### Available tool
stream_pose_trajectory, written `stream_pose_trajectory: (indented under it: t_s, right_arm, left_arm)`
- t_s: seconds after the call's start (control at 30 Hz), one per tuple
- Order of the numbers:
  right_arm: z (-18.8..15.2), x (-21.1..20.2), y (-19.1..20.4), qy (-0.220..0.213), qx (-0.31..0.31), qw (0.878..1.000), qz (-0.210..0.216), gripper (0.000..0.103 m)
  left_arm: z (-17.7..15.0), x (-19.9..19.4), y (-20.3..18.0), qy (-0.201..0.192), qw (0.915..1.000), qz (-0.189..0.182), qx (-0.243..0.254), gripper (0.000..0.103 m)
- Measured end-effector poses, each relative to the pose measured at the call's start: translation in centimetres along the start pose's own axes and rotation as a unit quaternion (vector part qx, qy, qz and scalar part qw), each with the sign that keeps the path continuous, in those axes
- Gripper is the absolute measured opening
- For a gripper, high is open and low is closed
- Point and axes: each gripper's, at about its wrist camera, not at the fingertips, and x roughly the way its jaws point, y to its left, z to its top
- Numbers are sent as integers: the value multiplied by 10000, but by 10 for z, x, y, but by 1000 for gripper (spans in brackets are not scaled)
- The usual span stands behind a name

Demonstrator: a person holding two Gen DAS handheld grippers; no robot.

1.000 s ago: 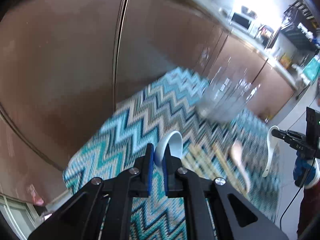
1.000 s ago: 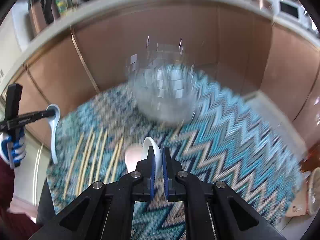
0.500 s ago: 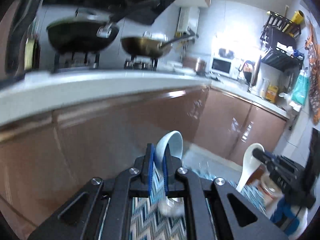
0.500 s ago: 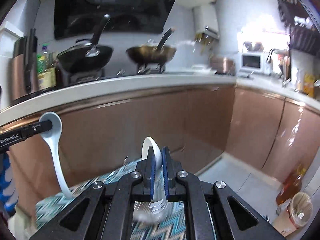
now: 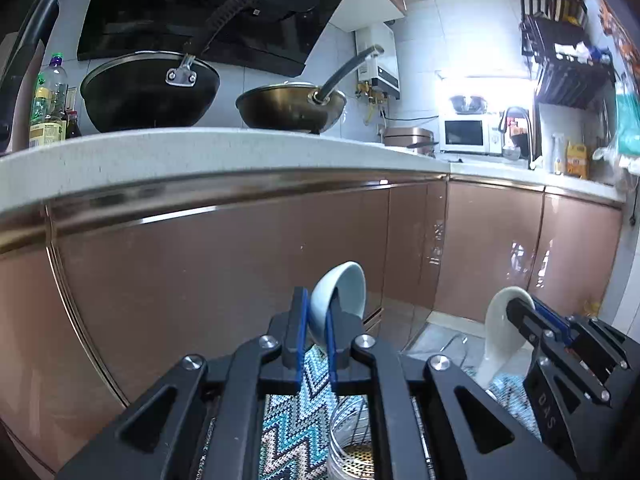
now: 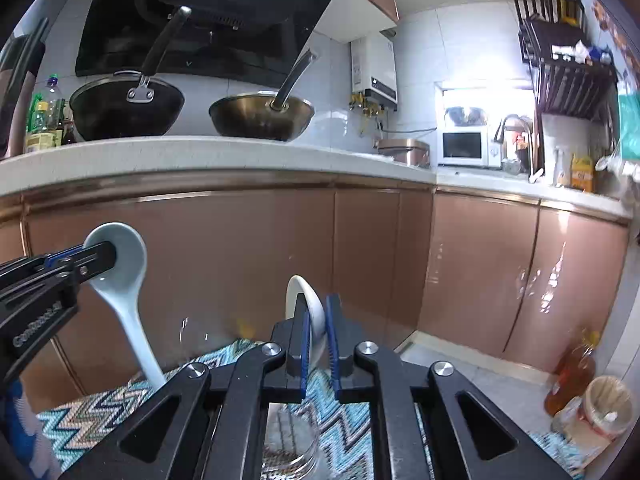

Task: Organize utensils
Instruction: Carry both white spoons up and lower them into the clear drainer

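My left gripper point(image 5: 316, 308) is shut on the bowl of a light blue ceramic spoon point(image 5: 340, 292), whose handle hangs down over the zigzag mat point(image 6: 100, 408). From the right wrist view the same gripper point(image 6: 104, 256) and blue spoon point(image 6: 128, 280) show at the left. My right gripper point(image 6: 318, 312) holds a white spoon point(image 6: 300, 296) by its bowl. Its jaws are opening, with the spoon still between the pads. The left wrist view shows that gripper point(image 5: 520, 312) and the white spoon point(image 5: 498, 336) at the right. A clear glass jar point(image 5: 352, 440) stands on the mat below both grippers.
Brown cabinet doors point(image 6: 360, 260) and a pale counter point(image 6: 200, 156) fill the view ahead, with two woks point(image 6: 128, 108) on the stove. On the floor at the right stand an oil bottle point(image 6: 572, 376) and a small bin point(image 6: 608, 404). The mat point(image 5: 296, 412) lies below.
Both views have swung up from the mat and chopsticks to the counter and cabinets. Each gripper keeps its spoon. The two grippers have come closer together above the jar.
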Motion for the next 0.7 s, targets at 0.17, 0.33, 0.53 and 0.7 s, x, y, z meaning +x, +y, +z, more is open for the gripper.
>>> stream_pose_trajectory:
  t_s: [0.17,0.33,0.53,0.7]
  right_arm:
    - [-24,2,6,166,-68,9997,134,24]
    - [-23,-11,8,149,-79,9997,169,37]
    - [-13,-29,-1,256,30,9996,106,37]
    - [-1,-58,-8,397,-20,9992,100,37]
  left_arm:
    - [-25,13,-3,197,9997,-106,-19,10]
    - [-30,14,0,331,9991,-221,-161,12]
    - [-24,-7,8,294,9988,-349,-186,24]
    - [-13,-31,15,249,9985,-444,-188,34]
